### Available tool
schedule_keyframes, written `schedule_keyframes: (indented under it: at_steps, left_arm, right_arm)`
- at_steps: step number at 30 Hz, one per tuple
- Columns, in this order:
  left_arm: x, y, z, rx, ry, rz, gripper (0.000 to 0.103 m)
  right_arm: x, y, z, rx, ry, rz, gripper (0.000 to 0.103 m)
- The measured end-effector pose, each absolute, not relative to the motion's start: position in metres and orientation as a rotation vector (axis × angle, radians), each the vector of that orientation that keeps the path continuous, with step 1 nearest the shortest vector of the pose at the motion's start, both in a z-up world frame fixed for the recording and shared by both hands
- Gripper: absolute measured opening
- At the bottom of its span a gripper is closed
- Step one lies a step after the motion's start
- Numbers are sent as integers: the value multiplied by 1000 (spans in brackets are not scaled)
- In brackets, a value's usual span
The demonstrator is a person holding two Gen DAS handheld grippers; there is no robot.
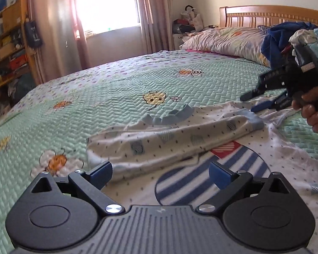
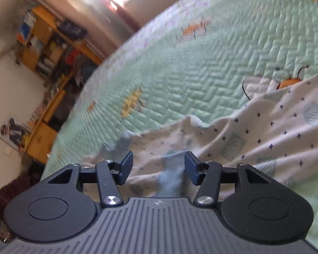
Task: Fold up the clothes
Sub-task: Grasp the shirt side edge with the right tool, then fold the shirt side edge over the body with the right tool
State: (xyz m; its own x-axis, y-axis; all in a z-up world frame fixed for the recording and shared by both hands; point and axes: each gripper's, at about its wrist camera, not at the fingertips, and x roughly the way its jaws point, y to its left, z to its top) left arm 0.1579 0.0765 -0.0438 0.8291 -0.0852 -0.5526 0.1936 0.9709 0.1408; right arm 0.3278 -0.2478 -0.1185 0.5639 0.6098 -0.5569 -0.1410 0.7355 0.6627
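Right now my left gripper [image 1: 160, 175] is spread wide, its blue-padded fingers [image 1: 219, 174] hovering just above the white star-printed child's garment with pale blue cuffs [image 1: 169, 139], pinching nothing. That garment lies spread on the mint-green quilted bedspread with bee and flower prints [image 1: 116, 89], one sleeve folded across its front over a round blue-and-white striped print [image 1: 233, 165].

My right gripper [image 2: 158, 167] is also parted, though less widely, with a pale blue cuff [image 2: 171, 175] lying between its fingers [image 2: 125, 165]; I cannot tell whether the pads touch the cloth, and they are not closed on it. From the left wrist view I see that same gripper [image 1: 262, 102] low over the far sleeve end, with my hand [image 1: 313, 110] wrapped around its handle.

Beyond, a floral pillow [image 1: 226, 39] sits against the slatted wooden headboard [image 1: 271, 14], and a heap of blue and white clothes [image 1: 290, 33] is piled beside it. Pink curtains [image 1: 53, 25] frame a bright window [image 1: 108, 4], and a cluttered wooden bookshelf [image 1: 8, 38] stands along the wall left of the bed. The right wrist view is blurred.
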Motion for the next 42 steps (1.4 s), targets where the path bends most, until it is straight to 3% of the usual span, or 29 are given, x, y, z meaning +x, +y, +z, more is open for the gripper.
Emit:
schedule_keyframes:
  at_steps: [6,7,8,14,21,25,27,29,36,42]
  left_arm:
    - [192,80,-65,196,645,-153,98]
    - [196,82,-71,186,667,-150,98]
    - [199,86,-75,159,693,-151,98]
    - [206,106,-94,51,773,-147,101]
    - [204,103,-99,79,770,-143,102]
    - [204,103,-98,80,771,-143,102]
    - [202,104,-96,78,764,-145,102]
    - [196,109,-88,63,729,-146,100]
    - [173,127,-60,9,606,-148,100]
    - [170,144,-50,-19,593,-138,100]
  right_arm:
    - [335,-249,-132,596,859,543,44]
    - [336,-247,-132,590,862,550,30]
    - [336,-245,-133,582,866,554,3]
    - [328,-249,-122,506,835,546,3]
    - [312,-253,-97,491,631,521,3]
    - [323,-257,-128,475,795,389,3]
    - [316,-266,-127,556,750,378,11]
    - [311,-269,-120,585,724,373,34]
    - [280,-253,-80,586,578,419,36]
    - [285,-214,-109,584,714,493,44]
